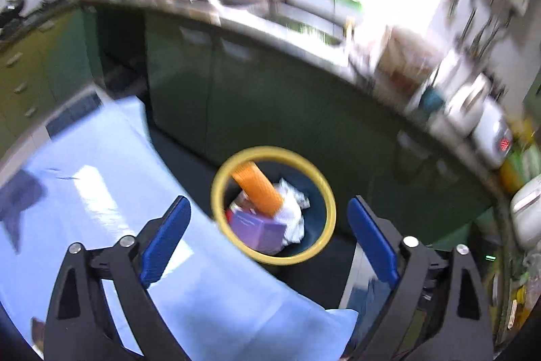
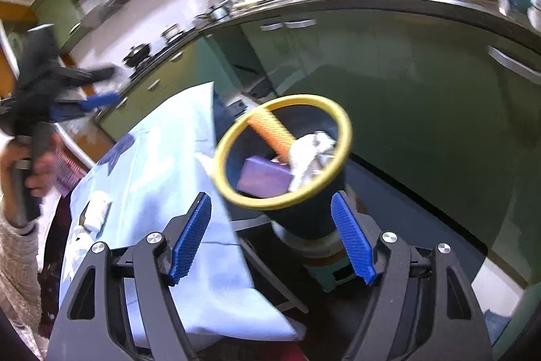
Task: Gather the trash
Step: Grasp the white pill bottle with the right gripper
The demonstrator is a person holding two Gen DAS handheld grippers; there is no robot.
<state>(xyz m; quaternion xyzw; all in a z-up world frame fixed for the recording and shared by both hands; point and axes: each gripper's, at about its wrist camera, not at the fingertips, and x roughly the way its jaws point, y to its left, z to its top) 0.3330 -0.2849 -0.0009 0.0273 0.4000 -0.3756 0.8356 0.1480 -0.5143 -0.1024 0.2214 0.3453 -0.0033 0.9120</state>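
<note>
Green cabinets (image 2: pixel 389 63) back a round yellow-rimmed bin (image 2: pixel 334 110) holding crumpled paper (image 2: pixel 304 154).

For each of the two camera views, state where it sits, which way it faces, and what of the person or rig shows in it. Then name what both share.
Left wrist: on the left gripper, tilted down over the blue-covered table toward the yellow-rimmed bin and green cabinets; only its own open jaws show.
Right wrist: on the right gripper, tilted down at the bin from beside the table; its open jaws show, plus the person's left hand, blurred, gripping the other tool.
Shared: bin holding an orange roll, a purple box and white paper; table; cabinets.
</note>
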